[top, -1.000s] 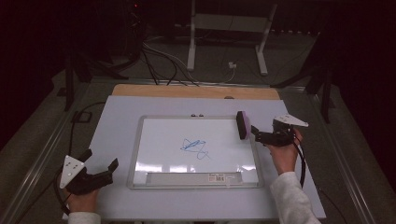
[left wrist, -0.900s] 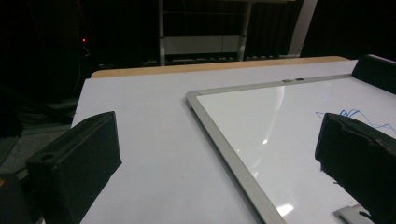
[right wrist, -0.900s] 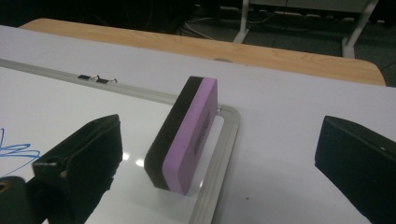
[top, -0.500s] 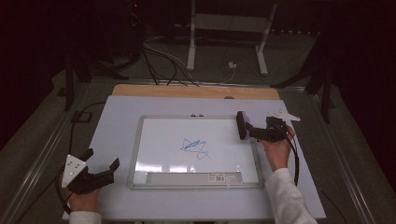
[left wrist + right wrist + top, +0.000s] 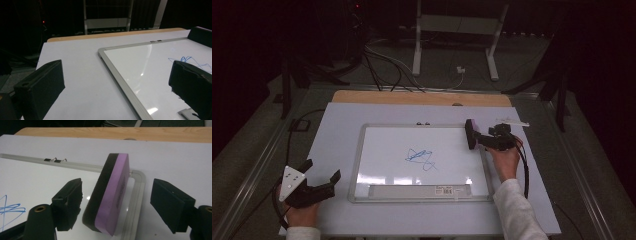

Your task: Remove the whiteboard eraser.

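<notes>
1. Right gripper over the top right corner of the whiteboard, jaws spread wide with an eraser standing between them.
2. Eraser tilted on its edge in the right gripper view, black felt side toward the left jaw, purple side toward the right; left jaw close against the felt, right jaw clearly apart from the purple face.
3. Eraser's lower end resting on the board just inside the frame corner; in the high view, eraser seen at the board's right edge ahead of the right hand.
4. Blue scribble near the board's middle, well apart from the eraser.
5. Two binder clips on the board's top frame.
6. Left gripper held low beside the board's left edge over the table, jaws wide and empty.
</notes>
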The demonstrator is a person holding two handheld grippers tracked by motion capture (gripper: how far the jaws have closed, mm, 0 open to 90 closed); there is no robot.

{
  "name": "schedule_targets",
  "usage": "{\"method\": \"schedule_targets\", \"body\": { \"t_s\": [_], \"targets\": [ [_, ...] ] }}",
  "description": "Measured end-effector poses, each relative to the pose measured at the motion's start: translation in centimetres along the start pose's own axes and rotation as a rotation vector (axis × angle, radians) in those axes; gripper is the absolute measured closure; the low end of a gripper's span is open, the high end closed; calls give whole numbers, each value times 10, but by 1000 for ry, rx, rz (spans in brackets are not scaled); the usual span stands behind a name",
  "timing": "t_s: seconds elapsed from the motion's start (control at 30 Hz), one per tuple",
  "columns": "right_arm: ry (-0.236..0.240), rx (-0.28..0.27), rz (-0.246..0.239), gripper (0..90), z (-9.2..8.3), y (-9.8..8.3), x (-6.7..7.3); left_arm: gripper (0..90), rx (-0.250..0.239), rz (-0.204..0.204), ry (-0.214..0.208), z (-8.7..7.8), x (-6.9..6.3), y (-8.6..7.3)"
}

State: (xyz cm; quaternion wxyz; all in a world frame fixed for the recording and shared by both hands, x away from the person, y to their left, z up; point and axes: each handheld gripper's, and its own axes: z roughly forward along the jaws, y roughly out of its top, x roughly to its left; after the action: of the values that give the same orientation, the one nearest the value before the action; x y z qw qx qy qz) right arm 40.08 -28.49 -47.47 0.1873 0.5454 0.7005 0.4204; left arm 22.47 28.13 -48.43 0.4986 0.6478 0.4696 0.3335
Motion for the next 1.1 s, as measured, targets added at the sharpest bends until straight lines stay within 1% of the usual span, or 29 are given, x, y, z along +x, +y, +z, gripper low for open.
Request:
{"method": "schedule_targets", "body": {
  "t_s": [0.07, 0.1, 0.13, 0.17, 0.2, 0.27, 0.3, 0.33, 0.47, 0.5, 0.6, 0.63, 0.7, 0.73, 0.77, 0.87, 1.0, 1.03, 1.07, 1.1],
  "targets": [
    [2, 6, 8, 300, 4, -1, 0, 10, 0, 2, -1, 0, 0, 0],
    [-1, 17, 17, 351, 7, -2, 0, 10, 1, 2, -2, 0, 0, 0],
    [-1, 17, 17, 351, 7, -2, 0, 10, 1, 3, -1, 0, 0, 0],
    [-10, 21, 30, 375, 9, -2, 0, 10, 1, 4, -2, 0, 0, 0],
    [-11, 26, 69, 416, 11, -3, -1, 10, -1, 3, -2, 0, 0, 0],
    [-19, 24, 91, 451, 13, -4, -2, 10, -1, 2, -1, -1, 0, 0],
    [-19, 24, 91, 451, 13, -4, -2, 10, -1, 1, -1, -1, 0, 0],
    [-6, 30, 102, 463, 15, -5, -3, 10, 0, 1, 0, -1, 1, 0],
    [-4, 39, 104, 442, 17, -4, -2, 10, 0, 1, -1, -1, 0, 0],
    [2, 50, 109, 390, 19, -4, -1, 10, 0, 1, -2, -1, 0, 0],
    [12, 60, 112, 373, 21, -4, 0, 10, -1, 3, -1, -1, 0, 0],
    [22, 69, 108, 356, 24, -4, 3, 10, -1, 2, -1, -1, 0, 0],
    [26, 89, 116, 322, 27, -3, 5, 10, -2, 1, 1, -1, 0, 0],
    [27, 106, 124, 320, 29, -2, 6, 10, -2, 1, 1, -1, 0, 0],
    [27, 114, 118, 315, 30, -1, 8, 10, -2, 0, 1, -1, 0, 0],
    [13, 127, 87, 318, 33, 1, 14, 10, -6, -3, 3, -2, 1, 0],
    [14, 162, 82, 264, 39, -1, 16, 10, -6, -2, 5, -3, 2, 0],
    [14, 162, 82, 264, 39, -1, 16, 10, -6, -2, 5, -3, 2, 0],
    [16, 168, 88, 293, 40, -3, 16, 11, -9, -2, 8, -3, 2, 1],
    [20, 165, 88, 303, 40, -3, 17, 13, -9, -2, 8, -3, 2, 1]
  ]
}}
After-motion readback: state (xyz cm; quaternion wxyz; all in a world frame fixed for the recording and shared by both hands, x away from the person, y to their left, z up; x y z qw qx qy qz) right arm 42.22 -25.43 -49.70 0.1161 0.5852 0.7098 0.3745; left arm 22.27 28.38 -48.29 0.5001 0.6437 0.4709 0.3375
